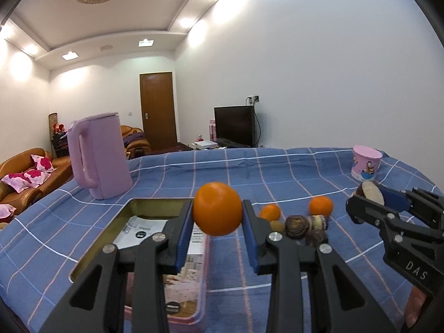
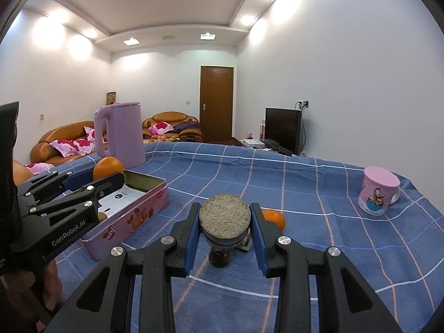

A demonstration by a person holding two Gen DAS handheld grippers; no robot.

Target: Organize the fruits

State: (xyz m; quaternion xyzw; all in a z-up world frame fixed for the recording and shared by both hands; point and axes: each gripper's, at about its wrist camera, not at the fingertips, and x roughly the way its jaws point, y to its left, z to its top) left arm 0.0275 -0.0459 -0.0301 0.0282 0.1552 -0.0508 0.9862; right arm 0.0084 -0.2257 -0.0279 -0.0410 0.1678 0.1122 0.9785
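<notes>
**Around the blue checked cloth**

We see a lilac kettle [image 2: 119,133] standing upright at the far edge of the blue checked tablecloth [image 2: 277,172], a lidded pink cartoon mug [image 2: 378,191] well apart, tan sofas [image 2: 63,138], a wooden door [image 2: 216,102] and a dark television [image 2: 281,127] beyond.

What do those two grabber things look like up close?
The left gripper and the right gripper look alike: black angular plastic arms with triangle cut-outs, shiny silver round bolts at the joints, and blue pads inside the fingers. White lettering runs along their sides: GenRobot.AI on the left one, DAS on the right one.
</notes>
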